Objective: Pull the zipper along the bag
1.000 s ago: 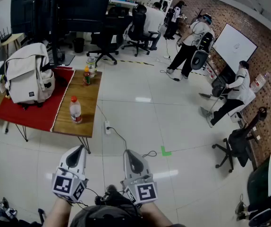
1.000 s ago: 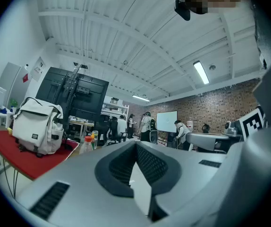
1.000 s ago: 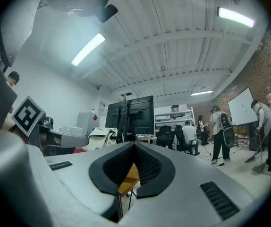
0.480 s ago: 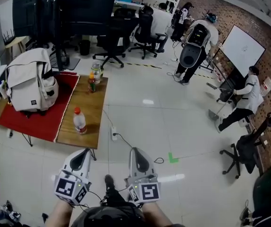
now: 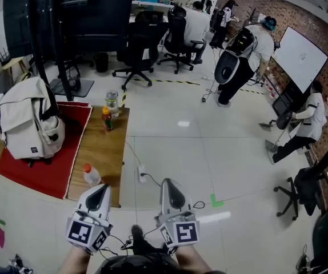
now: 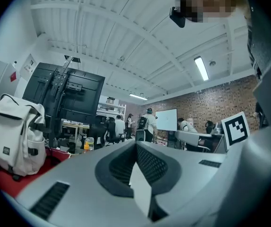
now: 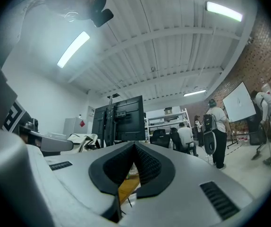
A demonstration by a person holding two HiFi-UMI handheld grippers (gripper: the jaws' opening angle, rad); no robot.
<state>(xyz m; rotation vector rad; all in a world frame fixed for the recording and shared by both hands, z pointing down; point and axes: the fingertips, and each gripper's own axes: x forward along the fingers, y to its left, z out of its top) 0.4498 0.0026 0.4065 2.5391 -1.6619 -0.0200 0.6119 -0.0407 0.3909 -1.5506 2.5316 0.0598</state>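
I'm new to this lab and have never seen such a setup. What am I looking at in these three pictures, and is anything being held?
There is no robot: a person holds a two-fingered gripper in each hand. The wide picture comes from a camera on the person's head, looking down; the left gripper and right gripper show at its bottom. The other two come from cameras riding on each gripper, looking along its fingers. Both grippers are shut and hold nothing. Ahead stands a wooden table with a red mat, a cream backpack on the mat, and a red-capped bottle, an orange bottle and a jar on the bare wood.
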